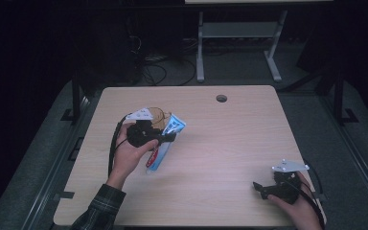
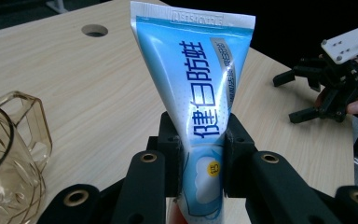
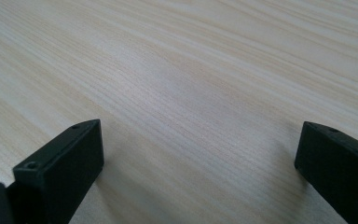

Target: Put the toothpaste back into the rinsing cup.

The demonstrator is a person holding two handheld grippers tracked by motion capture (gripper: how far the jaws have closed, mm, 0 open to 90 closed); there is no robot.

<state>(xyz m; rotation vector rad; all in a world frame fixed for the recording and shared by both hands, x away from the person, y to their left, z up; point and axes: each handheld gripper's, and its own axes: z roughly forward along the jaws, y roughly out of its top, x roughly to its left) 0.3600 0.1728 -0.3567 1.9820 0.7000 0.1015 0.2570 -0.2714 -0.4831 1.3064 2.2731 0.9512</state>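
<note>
A blue and white toothpaste tube (image 2: 200, 88) with a red cap end (image 1: 152, 160) is clamped between the jaws of my left gripper (image 2: 200, 161), crimped end up. In the high view my left gripper (image 1: 165, 138) holds the tube (image 1: 172, 127) above the table's left half. A clear amber plastic cup (image 2: 7, 154) with a handle stands just left of the tube; in the high view the cup (image 1: 159, 115) sits behind the gripper. My right gripper (image 1: 259, 189) rests near the table's front right corner, jaws wide apart over bare wood (image 3: 200, 154).
The light wooden table (image 1: 230, 139) has a round cable hole (image 1: 221, 98) near its far edge. Beyond the table stand a white desk frame (image 1: 239, 33) and cables on the dark floor. In the left gripper view my right gripper (image 2: 307, 95) is at the far right.
</note>
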